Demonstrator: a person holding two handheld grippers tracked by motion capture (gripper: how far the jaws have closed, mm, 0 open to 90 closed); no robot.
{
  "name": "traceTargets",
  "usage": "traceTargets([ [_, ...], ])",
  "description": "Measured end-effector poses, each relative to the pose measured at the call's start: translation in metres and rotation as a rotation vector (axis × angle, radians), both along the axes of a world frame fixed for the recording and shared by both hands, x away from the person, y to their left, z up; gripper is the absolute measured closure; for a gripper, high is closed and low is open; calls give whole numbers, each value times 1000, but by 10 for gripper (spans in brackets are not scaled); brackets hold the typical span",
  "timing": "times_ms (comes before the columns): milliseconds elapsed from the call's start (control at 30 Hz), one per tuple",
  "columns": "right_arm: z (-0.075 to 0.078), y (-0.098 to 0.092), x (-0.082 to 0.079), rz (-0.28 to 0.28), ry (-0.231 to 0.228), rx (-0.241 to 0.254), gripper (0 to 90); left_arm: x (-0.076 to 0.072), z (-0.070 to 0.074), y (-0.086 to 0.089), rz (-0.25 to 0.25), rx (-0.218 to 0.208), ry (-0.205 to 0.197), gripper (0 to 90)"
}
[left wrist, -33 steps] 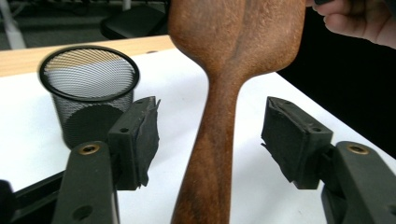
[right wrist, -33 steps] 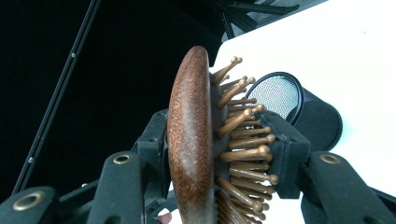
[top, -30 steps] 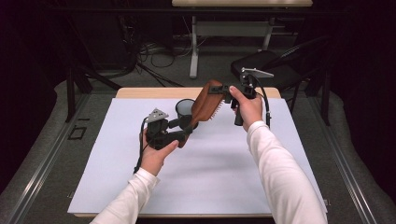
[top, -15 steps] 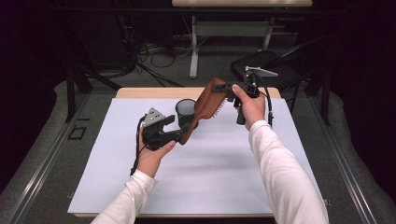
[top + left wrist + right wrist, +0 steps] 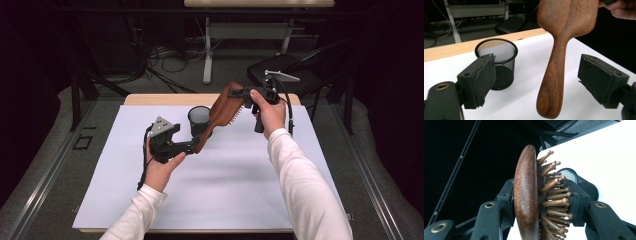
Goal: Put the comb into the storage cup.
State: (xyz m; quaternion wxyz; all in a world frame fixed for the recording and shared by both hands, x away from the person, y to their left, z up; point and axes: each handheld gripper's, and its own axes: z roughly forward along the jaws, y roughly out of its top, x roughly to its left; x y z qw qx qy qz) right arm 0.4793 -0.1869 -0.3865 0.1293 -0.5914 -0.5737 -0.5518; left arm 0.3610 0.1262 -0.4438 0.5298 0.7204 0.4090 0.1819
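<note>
Now, right gripper [image 5: 246, 94] clamped on the head of the wooden hairbrush [image 5: 220, 115], one pad on the smooth back, the other against the bristles [image 5: 551, 195]. Brush held slanting above the white table sheet [image 5: 225, 200], handle [image 5: 551, 85] hanging down between the left gripper's [image 5: 192, 147] jaws. Those jaws just opened, standing apart on either side of the handle, touching neither side. Black mesh cup [image 5: 496, 62] upright just behind the brush, near the far wooden table edge [image 5: 150, 99].

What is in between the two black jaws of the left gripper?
The wooden hairbrush handle hangs between the open jaws of the left gripper, untouched by either pad, in the left gripper view.
</note>
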Motion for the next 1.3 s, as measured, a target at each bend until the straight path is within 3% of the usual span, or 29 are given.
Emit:
traceTargets([
  [67, 1, -1, 0, 1, -2, -6, 491, 1, -1, 1, 12, 11, 2, 110],
  [300, 2, -2, 0, -17, -9, -3, 492, 4, -3, 9, 28, -63, 36, 4],
  [400, 3, -3, 0, -26, -8, -6, 491, 5, -4, 13, 32, -82, 40, 4],
  [567, 5, -4, 0, -41, -16, -14, 491, 10, -7, 21, 27, -116, 82, 4],
  [767, 7, -3, 0, -50, -22, -11, 491, 12, -10, 31, 40, -115, 92, 4],
  [900, 8, -2, 0, -60, -26, -17, 491, 12, -11, 34, 48, -92, 85, 4],
  [1300, 12, 0, 2, -96, -54, -31, 492, 13, -12, 39, 56, -96, 93, 4],
])
